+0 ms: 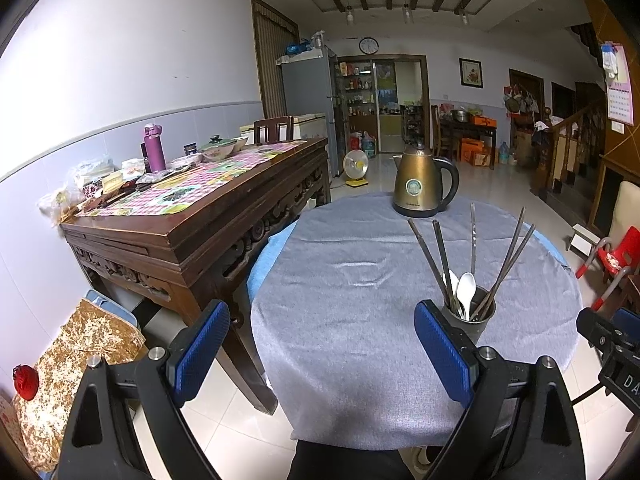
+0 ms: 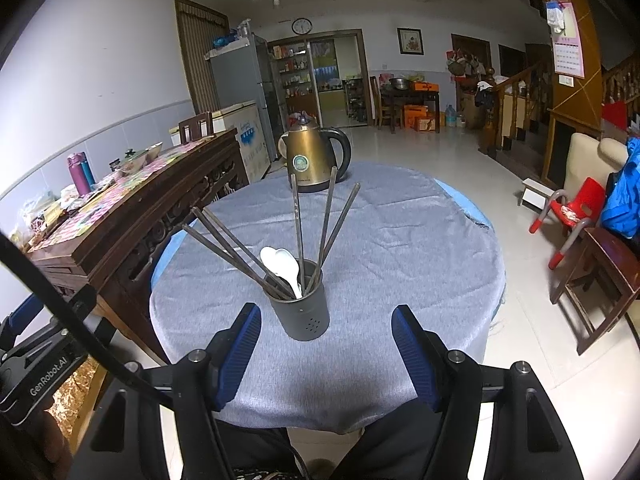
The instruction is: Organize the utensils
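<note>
- We see the holder (image 2: 305,314), a dark grey cylinder with a cluster of small holes low on its wall, standing upright on the near half of the round table (image 2: 400,248), just ahead of the right gripper (image 2: 326,354) and roughly centred on the gap between its jaws.
- Long, thin, dark chopsticks (image 2: 298,226) fan out of the holder in several directions; two glossy white spoons (image 2: 286,264) lean inside it with their bowls up.
- The right gripper stands well apart at the jaws and holds nothing; its ribbed blue pads (image 2: 412,354) touch neither holder nor cloth.
- The left gripper (image 1: 322,348) is likewise wide open and empty; in its view the holder (image 1: 470,320) sits partly behind the right-hand pad (image 1: 442,354), off to the side of the gap.
- The table wears a grey-blue woven cloth (image 2: 360,380), lightly creased, over a paler blue layer showing at the rim.
- A bronze-coloured metal kettle (image 2: 312,158) with a black handle and a round badge stands at the far edge.
- Beside the table stands a carved dark wooden sideboard (image 1: 192,236) with a pink checked cover, bearing a purple flask (image 1: 154,154), bowls and wrapped packets.
- A red plastic chair (image 2: 576,210) stands on the pale tiled floor at the right.
</note>
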`<state>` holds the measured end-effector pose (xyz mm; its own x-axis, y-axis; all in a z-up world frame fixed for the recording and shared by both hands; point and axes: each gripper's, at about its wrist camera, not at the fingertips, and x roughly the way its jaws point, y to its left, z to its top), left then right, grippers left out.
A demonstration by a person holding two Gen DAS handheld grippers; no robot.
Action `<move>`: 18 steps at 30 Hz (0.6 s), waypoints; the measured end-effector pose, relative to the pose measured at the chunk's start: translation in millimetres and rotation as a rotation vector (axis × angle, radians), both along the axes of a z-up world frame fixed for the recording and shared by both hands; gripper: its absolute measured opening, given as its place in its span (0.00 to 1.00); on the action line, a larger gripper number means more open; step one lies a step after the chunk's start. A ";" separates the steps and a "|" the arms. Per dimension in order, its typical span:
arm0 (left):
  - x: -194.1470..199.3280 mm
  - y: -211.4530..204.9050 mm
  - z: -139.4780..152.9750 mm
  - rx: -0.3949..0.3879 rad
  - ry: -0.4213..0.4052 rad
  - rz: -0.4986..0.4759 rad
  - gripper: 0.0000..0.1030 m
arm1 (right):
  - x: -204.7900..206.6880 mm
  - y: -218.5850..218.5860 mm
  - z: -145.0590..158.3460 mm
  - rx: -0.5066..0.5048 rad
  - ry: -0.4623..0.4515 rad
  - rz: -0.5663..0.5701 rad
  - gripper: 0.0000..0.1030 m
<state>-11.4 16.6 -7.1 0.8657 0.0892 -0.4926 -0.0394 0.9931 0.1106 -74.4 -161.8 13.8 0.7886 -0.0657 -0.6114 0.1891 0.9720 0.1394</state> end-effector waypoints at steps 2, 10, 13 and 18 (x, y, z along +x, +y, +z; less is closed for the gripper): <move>-0.4 0.4 0.5 -0.002 -0.002 0.001 0.91 | -0.6 1.6 0.6 -0.003 -0.002 0.001 0.69; -1.3 1.4 0.9 -0.005 -0.004 0.005 0.91 | -0.9 3.5 1.2 -0.009 0.000 0.003 0.69; -1.5 1.4 0.7 -0.005 -0.003 0.007 0.91 | -0.4 4.9 0.2 -0.011 0.008 0.007 0.69; -2.2 4.1 0.3 -0.007 0.000 0.013 0.91 | 0.8 7.0 -2.2 -0.014 0.017 0.009 0.69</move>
<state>-13.6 20.7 -6.9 0.8645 0.0976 -0.4931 -0.0527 0.9932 0.1042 -73.6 -154.8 11.6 0.7787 -0.0669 -0.6238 0.1822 0.9755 0.1229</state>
